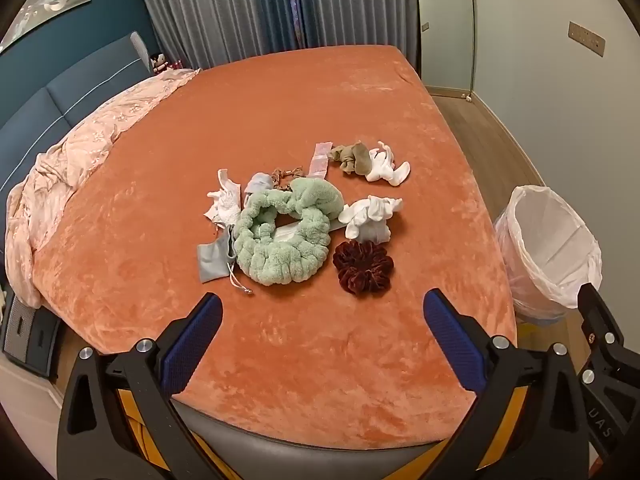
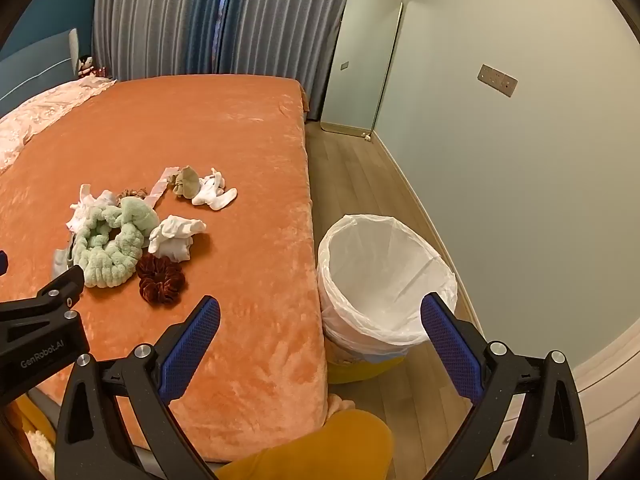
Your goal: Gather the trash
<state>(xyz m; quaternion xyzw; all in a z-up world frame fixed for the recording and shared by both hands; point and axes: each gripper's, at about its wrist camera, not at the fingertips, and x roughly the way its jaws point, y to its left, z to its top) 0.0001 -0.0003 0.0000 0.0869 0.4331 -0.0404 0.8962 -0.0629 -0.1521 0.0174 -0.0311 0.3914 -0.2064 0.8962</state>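
A heap of small things lies on the orange bed cover point(image 1: 304, 112): a fluffy green headband point(image 1: 284, 232), a dark red scrunchie point(image 1: 363, 266), crumpled white tissues point(image 1: 370, 216) point(image 1: 386, 168) point(image 1: 224, 202), an olive scrunchie point(image 1: 352, 158), a grey pouch point(image 1: 216, 258) and a pink strip point(image 1: 321, 159). My left gripper point(image 1: 322, 312) hangs open above the near bed edge, short of the heap, with nothing between its fingers. My right gripper point(image 2: 320, 316) is open too, over the bed's right edge beside the bin point(image 2: 384, 276). The scrunchie point(image 2: 161, 279) and tissue point(image 2: 176, 236) lie to its left.
The bin point(image 1: 548, 248), lined with a white bag, stands on the wood floor point(image 2: 360, 176) right of the bed. A pink quilt point(image 1: 72, 168) is bunched at the head end on the left. Curtains, a tall mirror point(image 2: 360, 60) and a wall stand behind. A yellow trouser leg point(image 2: 320, 448) shows below.
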